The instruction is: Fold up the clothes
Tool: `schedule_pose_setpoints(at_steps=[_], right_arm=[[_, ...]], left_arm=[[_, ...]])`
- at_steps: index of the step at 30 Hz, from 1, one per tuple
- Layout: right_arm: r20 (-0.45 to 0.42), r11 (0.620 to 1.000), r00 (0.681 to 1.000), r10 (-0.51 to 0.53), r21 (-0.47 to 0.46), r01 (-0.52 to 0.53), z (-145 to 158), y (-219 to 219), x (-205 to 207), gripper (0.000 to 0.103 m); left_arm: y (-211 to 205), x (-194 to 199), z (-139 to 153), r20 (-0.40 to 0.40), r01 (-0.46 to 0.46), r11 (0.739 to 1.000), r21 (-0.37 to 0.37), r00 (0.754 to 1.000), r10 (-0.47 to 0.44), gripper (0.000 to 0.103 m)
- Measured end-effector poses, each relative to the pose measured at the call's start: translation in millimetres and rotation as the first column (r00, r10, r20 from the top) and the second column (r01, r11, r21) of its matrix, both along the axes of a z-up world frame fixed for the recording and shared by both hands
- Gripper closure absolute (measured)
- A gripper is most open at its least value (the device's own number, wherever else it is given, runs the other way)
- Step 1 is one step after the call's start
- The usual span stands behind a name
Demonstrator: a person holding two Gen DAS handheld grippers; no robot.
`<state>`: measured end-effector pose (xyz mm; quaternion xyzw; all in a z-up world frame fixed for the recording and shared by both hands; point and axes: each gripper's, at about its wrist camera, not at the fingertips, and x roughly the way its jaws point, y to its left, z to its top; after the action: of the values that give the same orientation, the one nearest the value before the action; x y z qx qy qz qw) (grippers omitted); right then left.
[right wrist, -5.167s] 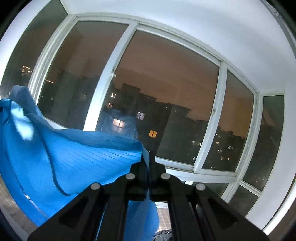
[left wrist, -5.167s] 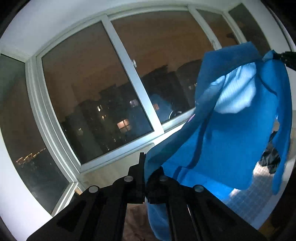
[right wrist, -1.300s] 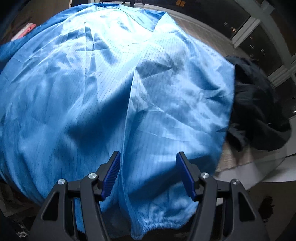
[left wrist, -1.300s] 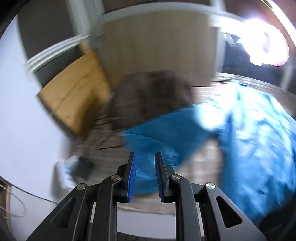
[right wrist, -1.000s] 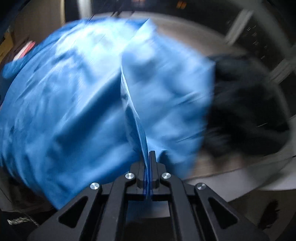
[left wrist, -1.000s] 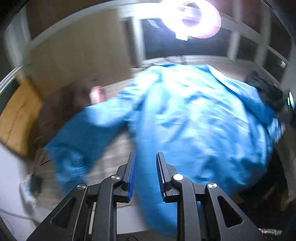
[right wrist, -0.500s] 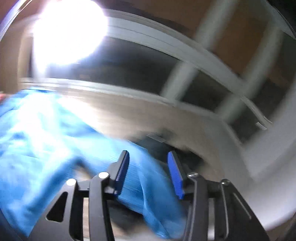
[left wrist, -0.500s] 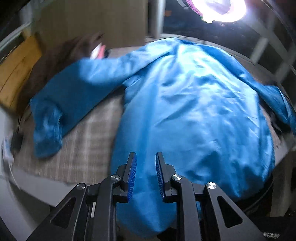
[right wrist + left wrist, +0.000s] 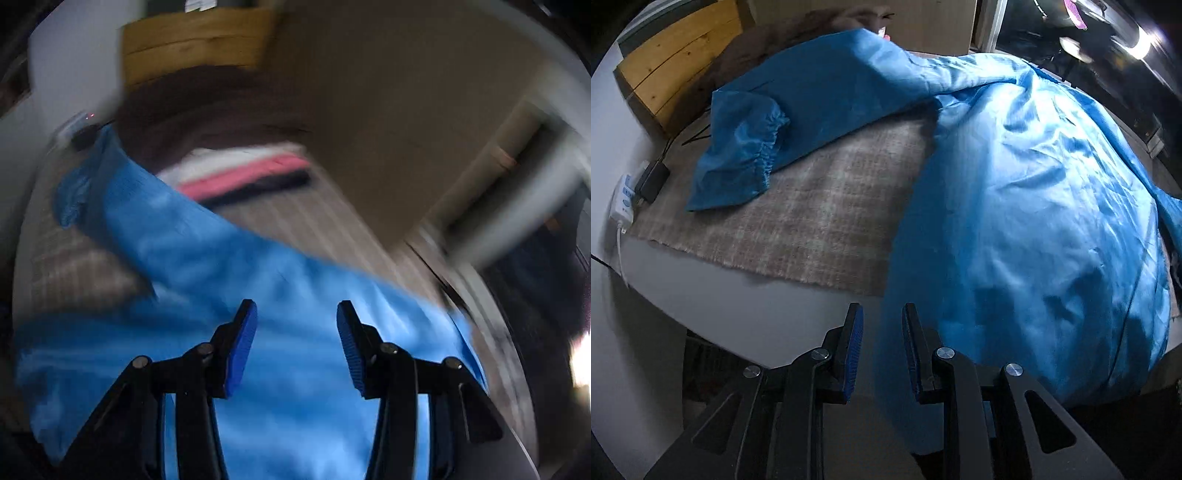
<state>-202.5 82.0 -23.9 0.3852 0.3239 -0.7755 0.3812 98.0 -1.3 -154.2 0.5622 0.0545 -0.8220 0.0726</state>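
Two grippers hang over a blue garment spread across a woven mat, the landmark here, on a round white table. The garment's body covers the mat's right side and spills past the mat's near edge and over the table rim; one sleeve lies stretched across the mat's far left, its elastic cuff resting on the weave. The left gripper points down just off the mat's near edge, fingers a narrow way apart and holding nothing, the hanging hem beside its right finger. The right gripper, seen through motion blur, hovers over the cloth beyond the mat's far side with fingers wide apart and empty. A stack of folded clothes sits behind the mat, next to a brown heap.

The likely hazards: slick fabric overhanging the rim could slide off the table if the hem is tugged; a narrow left opening may pinch only one layer or miss the edge; and the blurred right gripper could snag a bunched fold, skewing the crease.
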Motion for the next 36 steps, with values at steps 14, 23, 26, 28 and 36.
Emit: schedule_pose_setpoints(at_steps=[14,23,26,28,36], right_arm=[[0.203,0.852,0.847,0.491,0.09,-0.516,-54,-134,2,0.045],[0.165,0.855,0.848,0.504,0.045,-0.517,-33,-131,8,0.101],[0.051,0.882,0.881,0.47,0.011,-0.471,-3,-124,3,0.102],[-0.072,0.91,0.907,0.415,0.007,-0.415,14,-127,-7,0.102],[-0.311,0.999,0.95,0.038,0.005,-0.038,15,-150,-69,0.101]], left_arm=[[-27,7,-14,0.039,0.016,0.994,0.11,0.999,-0.02,0.082],[-33,11,-17,0.056,0.015,0.993,0.118,0.998,-0.021,0.082],[-36,12,-13,0.045,0.008,0.993,0.119,0.999,-0.014,0.082],[-38,12,-10,0.034,0.005,0.993,0.119,0.999,-0.009,0.082],[-40,23,-23,0.072,-0.022,0.992,0.128,0.997,0.013,0.078]])
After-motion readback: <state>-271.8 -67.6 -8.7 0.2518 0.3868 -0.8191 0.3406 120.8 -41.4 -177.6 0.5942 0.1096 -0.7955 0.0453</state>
